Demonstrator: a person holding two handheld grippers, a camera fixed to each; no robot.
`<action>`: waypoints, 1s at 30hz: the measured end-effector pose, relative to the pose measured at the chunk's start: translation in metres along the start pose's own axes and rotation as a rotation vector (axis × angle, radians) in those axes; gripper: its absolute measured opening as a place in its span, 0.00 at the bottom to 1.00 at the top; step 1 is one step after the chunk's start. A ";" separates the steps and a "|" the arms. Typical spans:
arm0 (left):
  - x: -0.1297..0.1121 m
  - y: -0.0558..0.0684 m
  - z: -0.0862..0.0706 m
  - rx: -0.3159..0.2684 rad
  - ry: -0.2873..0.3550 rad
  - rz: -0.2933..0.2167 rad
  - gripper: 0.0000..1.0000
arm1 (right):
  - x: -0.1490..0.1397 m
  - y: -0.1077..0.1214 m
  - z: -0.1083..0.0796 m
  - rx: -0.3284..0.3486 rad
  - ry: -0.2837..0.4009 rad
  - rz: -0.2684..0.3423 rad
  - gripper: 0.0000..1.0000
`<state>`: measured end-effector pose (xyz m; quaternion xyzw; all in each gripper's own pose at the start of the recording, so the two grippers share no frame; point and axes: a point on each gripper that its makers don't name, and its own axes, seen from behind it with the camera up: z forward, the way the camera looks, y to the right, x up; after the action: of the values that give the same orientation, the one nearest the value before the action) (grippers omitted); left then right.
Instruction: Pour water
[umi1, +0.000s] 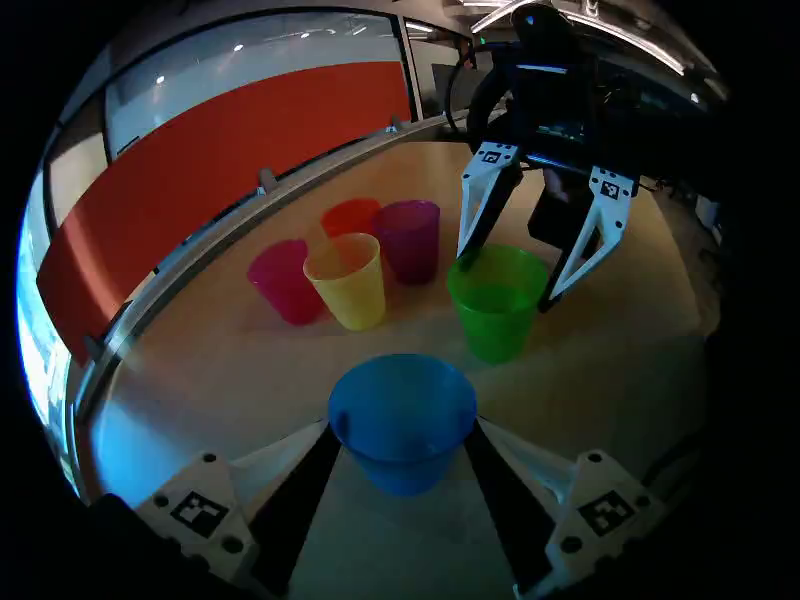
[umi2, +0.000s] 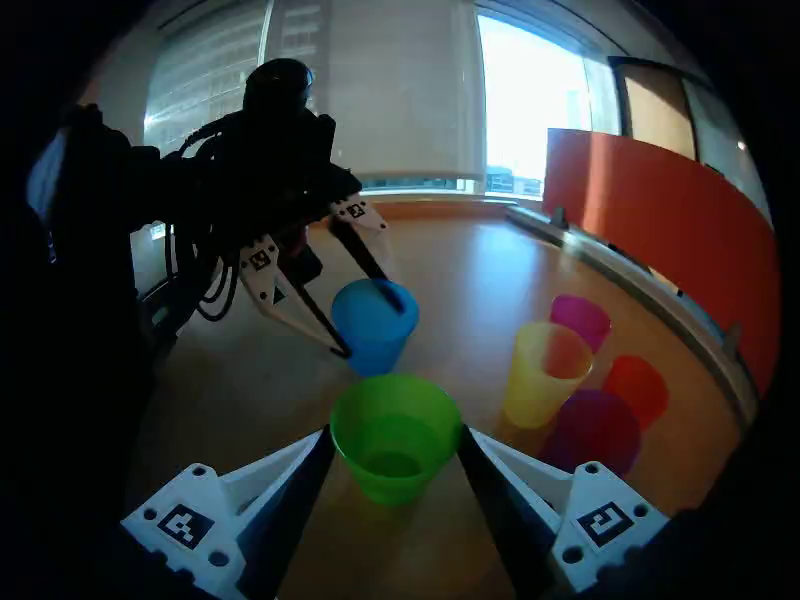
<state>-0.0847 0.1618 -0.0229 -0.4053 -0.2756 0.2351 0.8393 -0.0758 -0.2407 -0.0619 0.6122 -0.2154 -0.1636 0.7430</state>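
— What's the biggest thing in front of us?

— A broad wooden desk, with a long red panel running along its far edge.

— And the two tools?

— They face each other across the desk. The left tool is clamped on the blue cup, with a finger pressed to each side of it. The right tool is closed on the green cup in the same way, and from the left gripper view its white fingers reach down to either side of the rim.

— Where do those two cups sit?

— Near each other in the open middle of the desk, both upright with their mouths up. The green one has a little liquid at the bottom. I can't tell what is in the blue one.

— Anything smaller?

— Four more cups are bunched together off to the side, nearer the red panel. The yellow cup is at the front, with the pink cup beside it. The purple cup and the orange cup are behind. All four stand upright, apart from both tools.
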 end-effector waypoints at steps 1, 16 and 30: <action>-0.001 0.000 0.000 0.001 0.000 0.000 0.85 | 0.000 0.000 0.000 0.000 -0.001 0.000 0.90; -0.007 0.000 -0.004 0.003 -0.019 0.010 0.85 | -0.002 0.001 -0.003 -0.007 -0.012 -0.005 0.91; -0.021 -0.004 -0.006 0.013 -0.034 -0.005 0.85 | -0.005 0.003 -0.005 -0.024 -0.015 -0.006 0.92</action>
<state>-0.0956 0.1431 -0.0281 -0.3952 -0.2895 0.2415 0.8377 -0.0775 -0.2335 -0.0607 0.6028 -0.2171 -0.1728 0.7481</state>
